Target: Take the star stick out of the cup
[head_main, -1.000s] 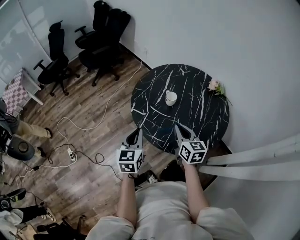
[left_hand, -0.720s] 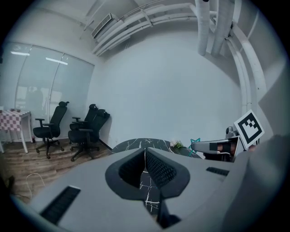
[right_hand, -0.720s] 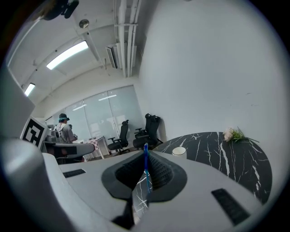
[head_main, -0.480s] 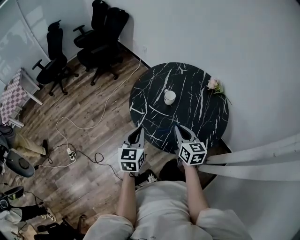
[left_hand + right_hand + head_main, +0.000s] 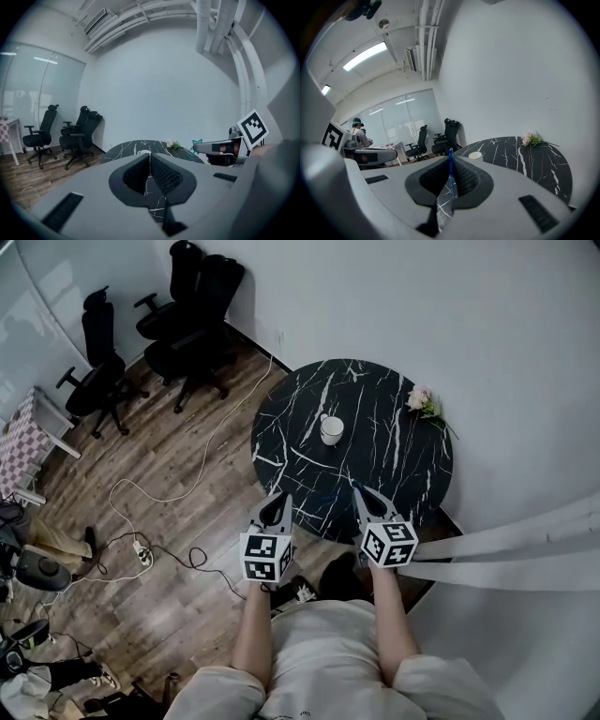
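Right gripper: jaws clamped on the thin blue star stick, which stands upright between the pads. The white cup sits well ahead of the jaws on the round black marble table. Left gripper: jaws together, nothing held.

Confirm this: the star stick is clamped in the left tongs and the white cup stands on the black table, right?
No: the star stick is clamped in the right tongs, as the right gripper view shows. The white cup does stand on the black table.
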Available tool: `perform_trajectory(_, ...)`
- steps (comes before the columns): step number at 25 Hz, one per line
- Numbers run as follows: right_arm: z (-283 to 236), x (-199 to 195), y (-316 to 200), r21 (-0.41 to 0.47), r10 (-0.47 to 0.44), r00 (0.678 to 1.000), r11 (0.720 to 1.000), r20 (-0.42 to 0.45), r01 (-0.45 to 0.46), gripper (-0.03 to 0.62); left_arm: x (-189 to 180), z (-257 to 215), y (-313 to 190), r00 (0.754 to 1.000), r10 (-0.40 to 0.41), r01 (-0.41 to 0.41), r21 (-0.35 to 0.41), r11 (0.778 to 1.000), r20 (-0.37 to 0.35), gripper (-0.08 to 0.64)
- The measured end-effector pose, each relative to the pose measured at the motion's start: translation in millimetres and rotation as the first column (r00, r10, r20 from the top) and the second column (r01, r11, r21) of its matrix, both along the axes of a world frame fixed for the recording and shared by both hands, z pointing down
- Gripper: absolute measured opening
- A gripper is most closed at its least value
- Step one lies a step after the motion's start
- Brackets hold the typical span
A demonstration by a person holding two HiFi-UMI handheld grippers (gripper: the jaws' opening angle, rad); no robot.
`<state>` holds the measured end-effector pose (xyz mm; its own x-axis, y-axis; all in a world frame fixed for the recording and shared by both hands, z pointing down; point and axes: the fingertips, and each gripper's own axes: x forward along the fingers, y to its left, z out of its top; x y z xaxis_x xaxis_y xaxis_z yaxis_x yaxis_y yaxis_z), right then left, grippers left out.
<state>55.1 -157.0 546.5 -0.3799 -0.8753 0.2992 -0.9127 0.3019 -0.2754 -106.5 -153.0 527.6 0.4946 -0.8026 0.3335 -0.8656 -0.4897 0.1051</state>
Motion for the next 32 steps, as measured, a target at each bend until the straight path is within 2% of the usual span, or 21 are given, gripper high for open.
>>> perform_trajectory(15,1,32,2,0.007,0.092,0.995,0.996,0.031,-0.092,0.044,28,8,-4,0.997,0.080,-0.080,-0.018,0.997,0.014,0.025)
perform_trajectory(32,-3,16,-5,0.015,0.064,0.997,0.998,0.040,-0.065,0.044,20,5,-8,0.998,0.062,-0.062,-0.017,0.998,0.024,0.025)
